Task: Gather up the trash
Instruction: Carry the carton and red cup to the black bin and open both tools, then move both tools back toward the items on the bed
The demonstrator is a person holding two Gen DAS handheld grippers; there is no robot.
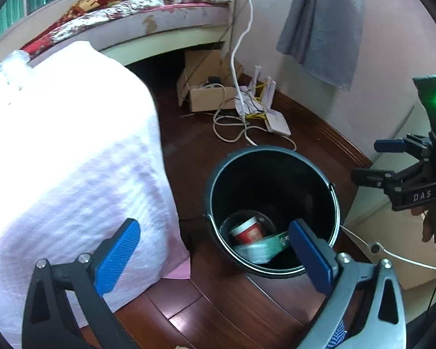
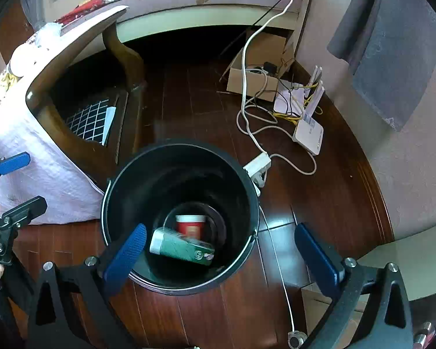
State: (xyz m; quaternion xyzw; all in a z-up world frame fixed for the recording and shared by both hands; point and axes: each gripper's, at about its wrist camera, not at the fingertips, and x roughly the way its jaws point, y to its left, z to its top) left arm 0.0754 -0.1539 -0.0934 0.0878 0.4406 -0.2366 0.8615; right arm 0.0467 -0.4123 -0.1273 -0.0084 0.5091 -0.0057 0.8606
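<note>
Both claws are held above the round black plastic waste bucket (image 2: 180,174), angled down into its mouth, a position consistent with dropping trash straight in. The left gripper (image 1: 215,250) has its blue-padded jaws spread wide apart with nothing between them; the right gripper (image 2: 219,253) is likewise fully spread and empty.

The trash lies at the bottom of the bucket: a red paper cup with a white rim (image 2: 190,226) and a green and white carton (image 2: 181,248). The carton lies on its side, tilted against the cup and partly covering it. It appears slightly blurred, so it may not yet have settled.

The bucket stands on the dark wooden plank floor (image 2: 223,305), just beside the table draped in a white textured cloth (image 1: 72,157)
</note>
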